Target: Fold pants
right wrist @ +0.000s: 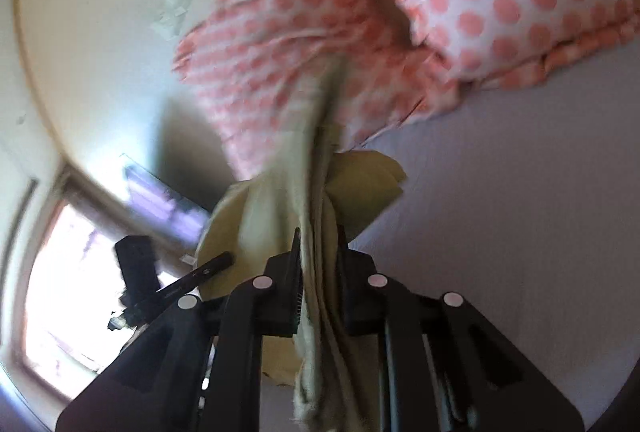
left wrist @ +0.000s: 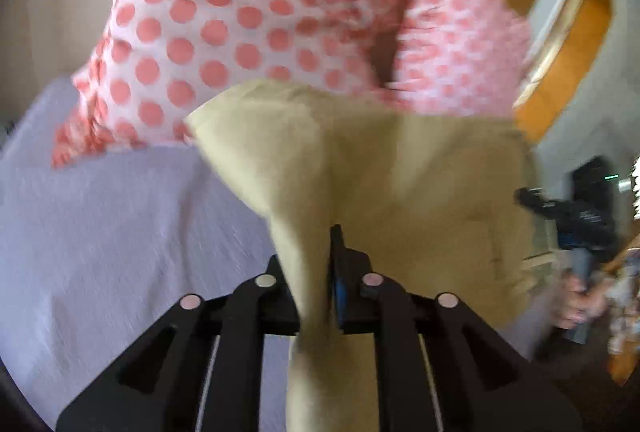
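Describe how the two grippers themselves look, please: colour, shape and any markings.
Both grippers are matte black. The left gripper has angular linkage bars with triangular cut-outs, pale round pivot caps and a blue strip inside one finger. The right gripper has the same black bars and pale caps; one finger shows a ribbed inner pad. No cables or sleeves are clearly visible.

A bed (left wrist: pixel 100 232) covered in a pale lavender sheet carries two pink polka-dot pillows (left wrist: pixel 224 27), lying at its far end.
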The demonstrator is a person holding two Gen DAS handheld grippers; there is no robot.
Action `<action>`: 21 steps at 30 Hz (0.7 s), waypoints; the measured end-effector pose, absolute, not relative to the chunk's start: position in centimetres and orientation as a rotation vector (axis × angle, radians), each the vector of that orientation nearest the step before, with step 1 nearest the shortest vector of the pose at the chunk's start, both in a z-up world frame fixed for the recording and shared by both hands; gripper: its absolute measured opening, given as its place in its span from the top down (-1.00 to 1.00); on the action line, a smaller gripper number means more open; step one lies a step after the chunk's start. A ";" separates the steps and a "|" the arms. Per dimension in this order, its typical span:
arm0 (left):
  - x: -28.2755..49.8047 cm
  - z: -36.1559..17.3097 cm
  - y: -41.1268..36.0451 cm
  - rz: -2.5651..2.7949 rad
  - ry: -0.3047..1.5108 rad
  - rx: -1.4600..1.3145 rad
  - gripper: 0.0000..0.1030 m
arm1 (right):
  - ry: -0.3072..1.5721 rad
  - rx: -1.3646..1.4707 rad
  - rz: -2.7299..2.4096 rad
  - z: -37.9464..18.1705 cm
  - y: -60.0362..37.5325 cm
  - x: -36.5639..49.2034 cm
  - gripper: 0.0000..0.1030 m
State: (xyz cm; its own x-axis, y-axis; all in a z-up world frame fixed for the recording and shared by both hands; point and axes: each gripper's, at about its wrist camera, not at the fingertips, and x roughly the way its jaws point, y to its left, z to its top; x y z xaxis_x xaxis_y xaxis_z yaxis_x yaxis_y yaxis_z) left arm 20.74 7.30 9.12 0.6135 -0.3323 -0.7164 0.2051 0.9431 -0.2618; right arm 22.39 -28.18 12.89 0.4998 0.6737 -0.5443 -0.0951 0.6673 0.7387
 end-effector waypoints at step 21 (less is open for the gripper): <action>19.7 4.8 4.4 -0.277 0.968 -0.221 0.09 | 1.151 0.454 0.229 9.5 -24.8 23.0 -0.51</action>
State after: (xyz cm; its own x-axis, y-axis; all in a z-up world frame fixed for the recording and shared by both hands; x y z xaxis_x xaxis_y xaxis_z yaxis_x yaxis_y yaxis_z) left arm 19.73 4.36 4.77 0.5367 -0.3285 -0.7772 0.1329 0.9425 -0.3066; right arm 23.02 -24.83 9.48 0.3975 0.4014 -0.8252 0.0557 0.8871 0.4583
